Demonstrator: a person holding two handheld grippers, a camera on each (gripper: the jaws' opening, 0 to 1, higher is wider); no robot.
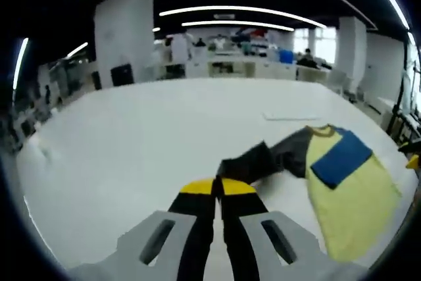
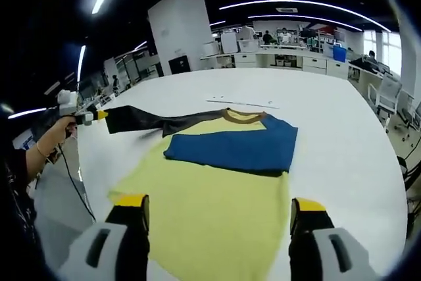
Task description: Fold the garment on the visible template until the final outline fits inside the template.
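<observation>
The garment (image 2: 217,189) is a yellow shirt with a brown collar, lying flat on the white table (image 2: 342,136). A blue sleeve (image 2: 230,146) is folded across its chest. Its dark grey sleeve (image 2: 148,120) stretches out to the left, and my left gripper (image 2: 99,115) is shut on the cuff. In the left gripper view, that dark sleeve (image 1: 263,159) runs from my shut left gripper (image 1: 217,187) to the shirt (image 1: 348,195) at the right. My right gripper (image 2: 220,205) hangs open over the shirt's lower half, its jaws wide apart and holding nothing.
A faint pale outline (image 2: 243,103) lies on the table just beyond the collar, also in the left gripper view as the outline (image 1: 289,116). A person's hand (image 2: 56,133) holds the left gripper at the table's left edge, with a cable hanging below. Desks and chairs stand far behind.
</observation>
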